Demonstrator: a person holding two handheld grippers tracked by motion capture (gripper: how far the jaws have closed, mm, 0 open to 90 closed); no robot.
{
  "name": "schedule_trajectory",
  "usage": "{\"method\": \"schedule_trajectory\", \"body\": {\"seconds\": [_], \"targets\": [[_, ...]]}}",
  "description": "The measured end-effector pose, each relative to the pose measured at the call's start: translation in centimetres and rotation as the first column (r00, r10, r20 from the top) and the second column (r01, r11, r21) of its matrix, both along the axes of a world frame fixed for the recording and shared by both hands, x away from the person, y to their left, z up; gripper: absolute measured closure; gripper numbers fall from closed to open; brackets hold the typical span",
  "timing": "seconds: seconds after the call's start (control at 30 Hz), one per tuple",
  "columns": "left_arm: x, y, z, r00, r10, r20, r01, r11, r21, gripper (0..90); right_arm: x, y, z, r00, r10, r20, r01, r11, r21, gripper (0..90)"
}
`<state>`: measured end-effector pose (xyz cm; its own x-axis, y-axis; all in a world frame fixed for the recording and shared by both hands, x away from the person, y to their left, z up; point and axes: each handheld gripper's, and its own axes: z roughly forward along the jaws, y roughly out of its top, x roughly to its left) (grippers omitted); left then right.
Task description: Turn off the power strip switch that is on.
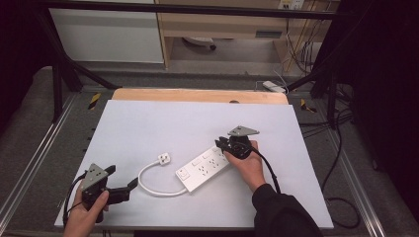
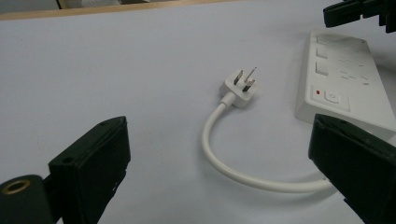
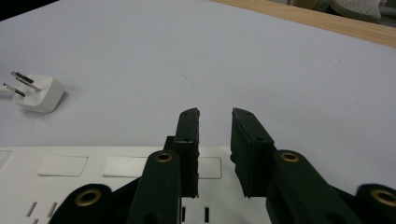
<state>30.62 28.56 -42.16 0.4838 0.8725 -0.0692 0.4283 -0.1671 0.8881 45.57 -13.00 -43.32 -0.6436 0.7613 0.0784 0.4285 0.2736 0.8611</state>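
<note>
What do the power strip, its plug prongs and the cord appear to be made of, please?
The power strip looks like white moulded plastic with a smooth, slightly glossy finish and crisp pressed socket slots. The plug has the same white plastic body; its prongs shine grey, so probably bare metal. The cord bends in a soft loop, suggesting a flexible rubber or vinyl sheath, though which one is unclear.

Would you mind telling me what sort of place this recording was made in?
Probably a lab or workshop recording station: a white board framed by black metal struts, loose cables trailing on the floor, and a power strip laid out as the test item.
</note>
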Motion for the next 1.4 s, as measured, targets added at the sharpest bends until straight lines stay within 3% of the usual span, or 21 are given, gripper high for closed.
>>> {"method": "schedule_trajectory", "body": {"seconds": [0.67, 0.87, 1.13, 1.4], "targets": [[0.0, 0.0, 0.0, 1.0000, -0.001, 0.001, 0.001, 1.0000, 0.000, 5.6, 0.2, -0.4, 0.4, 0.9992, -0.033, -0.023, 0.034, 0.9990, 0.029, 43.1], [0.0, 0.2, 0.0, 1.0000, 0.006, 0.002, -0.006, 1.0000, -0.005, 5.6, 0.2, -0.5, 0.5, 0.9991, -0.042, -0.006, 0.042, 0.9987, 0.028, 36.7], [0.0, 0.2, 0.0, 1.0000, 0.005, 0.004, -0.005, 1.0000, -0.005, 5.6, 0.2, -0.7, 0.9, 0.9972, -0.075, 0.001, 0.075, 0.9970, 0.022, 11.1], [0.0, 0.1, 0.0, 1.0000, 0.005, 0.004, -0.005, 1.0000, -0.005, 5.6, -0.3, -1.3, 1.8, 0.9969, -0.076, 0.018, 0.076, 0.9970, 0.014, 4.4]]}}
